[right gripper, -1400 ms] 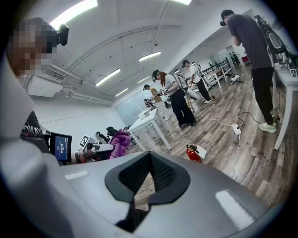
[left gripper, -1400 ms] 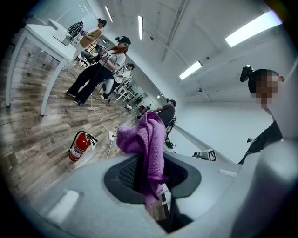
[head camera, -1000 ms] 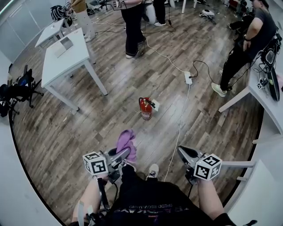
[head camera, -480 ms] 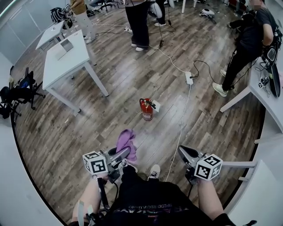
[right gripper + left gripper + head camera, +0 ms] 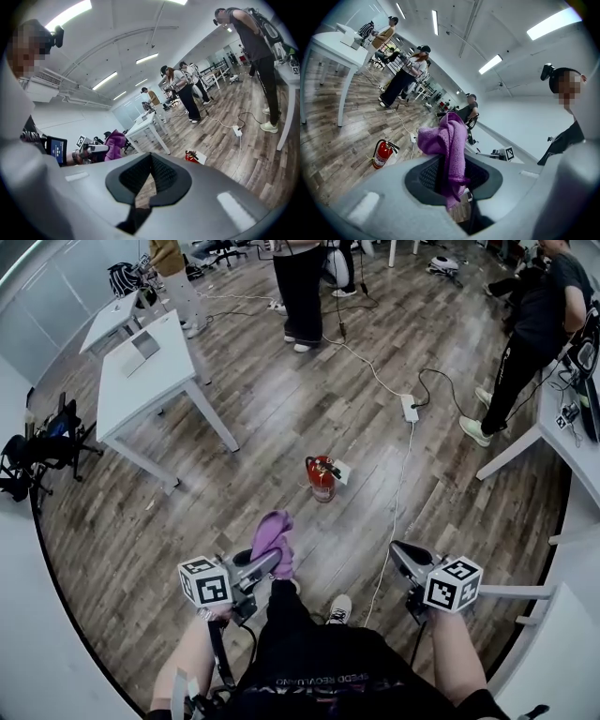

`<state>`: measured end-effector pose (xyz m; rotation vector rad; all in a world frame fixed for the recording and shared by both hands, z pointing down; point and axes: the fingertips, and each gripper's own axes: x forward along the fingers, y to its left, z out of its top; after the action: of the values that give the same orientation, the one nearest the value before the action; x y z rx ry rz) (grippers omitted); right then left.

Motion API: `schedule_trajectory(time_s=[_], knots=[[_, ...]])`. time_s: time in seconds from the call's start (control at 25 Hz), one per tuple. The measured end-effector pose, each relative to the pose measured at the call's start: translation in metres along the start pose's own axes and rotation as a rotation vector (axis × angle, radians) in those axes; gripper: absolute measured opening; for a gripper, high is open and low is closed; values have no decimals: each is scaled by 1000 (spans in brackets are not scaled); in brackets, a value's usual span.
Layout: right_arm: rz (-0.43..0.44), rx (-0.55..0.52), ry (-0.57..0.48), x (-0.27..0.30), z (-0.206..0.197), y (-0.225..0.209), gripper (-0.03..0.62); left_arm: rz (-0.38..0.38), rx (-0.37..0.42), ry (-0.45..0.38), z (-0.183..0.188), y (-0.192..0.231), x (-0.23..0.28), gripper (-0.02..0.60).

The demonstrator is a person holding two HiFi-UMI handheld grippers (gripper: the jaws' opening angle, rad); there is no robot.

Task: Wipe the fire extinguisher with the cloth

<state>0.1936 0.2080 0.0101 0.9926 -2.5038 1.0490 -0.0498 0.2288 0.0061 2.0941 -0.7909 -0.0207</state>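
The red fire extinguisher [image 5: 321, 477] is seen upright on the wooden floor [image 5: 234, 474], well ahead of both grippers. A white cable [image 5: 392, 512] is run just beside it, and a white surface [image 5: 141, 371] stands off to the left. The purple cloth [image 5: 273, 538] is pinched between the fingers of the left gripper [image 5: 270, 562]. The fingers of the right gripper [image 5: 401, 552] are pressed together on nothing.

Steep-down head view, two low views; common fire extinguisher [image 5: 321, 478]

Fire extinguisher [image 5: 321, 477] on floor [image 5: 234, 484] beyond cloth [image 5: 272, 538], seemingly apart
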Motion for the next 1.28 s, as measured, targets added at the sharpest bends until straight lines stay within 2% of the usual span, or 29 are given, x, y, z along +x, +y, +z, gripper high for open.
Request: schedule_trajectory(time_s=[0.32, 0.52, 0.72, 0.96, 1.28], knots=[[-114, 32, -27, 60, 44, -9, 5, -63, -14, 64, 57, 78, 12, 81], [-175, 42, -29, 107, 75, -11, 5, -112, -9, 126, 103, 126, 16, 81], [-233, 40, -41, 143, 99, -18, 5, -143, 0, 182, 133, 176, 23, 81], [-263, 22, -20, 169, 115, -34, 6, -133, -32, 207, 150, 228, 38, 81], [-224, -43, 68, 196, 137, -99, 20, -87, -39, 221, 147, 248, 79, 81]])
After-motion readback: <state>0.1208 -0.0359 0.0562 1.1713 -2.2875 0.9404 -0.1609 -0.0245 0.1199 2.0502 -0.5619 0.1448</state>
